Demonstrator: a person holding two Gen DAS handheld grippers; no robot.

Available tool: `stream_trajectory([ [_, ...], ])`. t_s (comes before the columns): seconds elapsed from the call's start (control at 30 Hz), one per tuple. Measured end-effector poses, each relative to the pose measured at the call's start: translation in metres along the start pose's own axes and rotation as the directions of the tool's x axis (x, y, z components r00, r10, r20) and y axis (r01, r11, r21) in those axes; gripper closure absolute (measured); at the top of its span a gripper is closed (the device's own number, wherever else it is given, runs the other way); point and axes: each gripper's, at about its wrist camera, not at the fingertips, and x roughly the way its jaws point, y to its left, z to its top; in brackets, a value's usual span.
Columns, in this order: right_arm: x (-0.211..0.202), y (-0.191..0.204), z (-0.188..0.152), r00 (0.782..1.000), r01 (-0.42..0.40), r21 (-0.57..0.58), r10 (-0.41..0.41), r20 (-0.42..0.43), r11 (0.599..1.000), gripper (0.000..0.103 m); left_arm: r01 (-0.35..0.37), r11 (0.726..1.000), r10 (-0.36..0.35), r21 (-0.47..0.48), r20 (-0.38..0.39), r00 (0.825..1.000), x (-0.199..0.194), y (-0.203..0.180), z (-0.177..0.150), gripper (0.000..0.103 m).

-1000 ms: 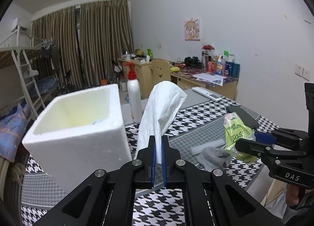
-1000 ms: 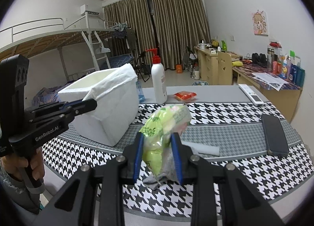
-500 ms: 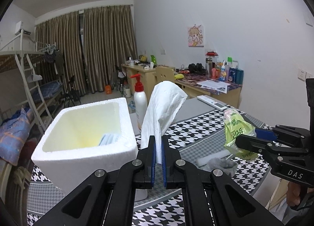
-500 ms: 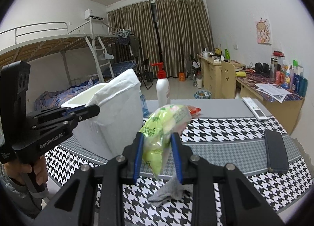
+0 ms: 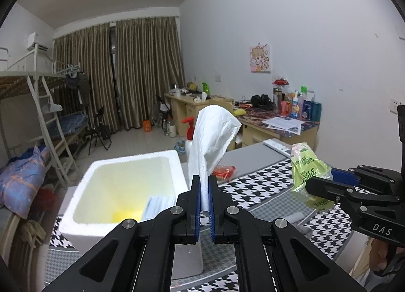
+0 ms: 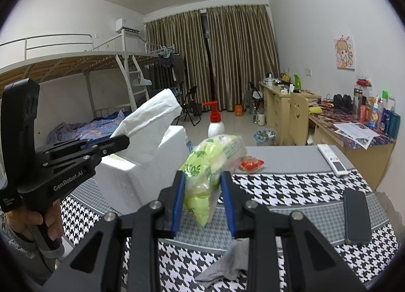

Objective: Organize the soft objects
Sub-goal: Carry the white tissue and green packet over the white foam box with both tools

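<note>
My left gripper [image 5: 204, 190] is shut on a white tissue pack [image 5: 211, 137] and holds it upright above the near right edge of an open white foam box [image 5: 101, 206]. A light blue packet [image 5: 158, 206] lies inside the box. My right gripper [image 6: 202, 190] is shut on a green plastic tissue packet [image 6: 210, 162], raised above the table to the right of the box. In the right wrist view the left gripper [image 6: 119, 143] and its white pack [image 6: 149, 117] are over the box [image 6: 141, 180]. A grey sock [image 6: 227, 264] lies on the table below.
The table has a houndstooth cloth [image 6: 291, 185]. On it are a red-capped pump bottle [image 6: 215, 123], a red snack packet [image 6: 250, 164], a white remote [image 6: 332, 160] and a black phone [image 6: 357, 216]. Desks, a bunk bed and curtains stand behind.
Both grippers have risen with their loads. The left one now looks down into the foam box. The green packet is lifted clear of the grey sock.
</note>
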Motion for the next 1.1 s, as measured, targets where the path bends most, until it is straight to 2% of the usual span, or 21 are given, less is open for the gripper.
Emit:
stream_trajectory([
  [0.5, 0.007, 0.012, 0.016, 0.998, -0.038, -0.019, 0.039, 0.040, 0.999, 0.070, -0.090, 0.995, 0.092, -0.049, 0.041, 0.995, 0.004, 0.029, 0.018, 0.098],
  [0.9, 0.022, 0.037, 0.028, 0.995, -0.091, -0.043, 0.093, 0.032, 0.995, 0.070, -0.181, 0.980, 0.182, -0.087, 0.000, 0.983, 0.020, 0.053, 0.013, 0.098],
  [1.1, 0.033, 0.040, 0.031, 0.994, -0.110, -0.053, 0.111, 0.019, 0.992, 0.070, -0.203, 0.974, 0.200, -0.102, -0.032, 0.979, 0.031, 0.060, 0.011, 0.098],
])
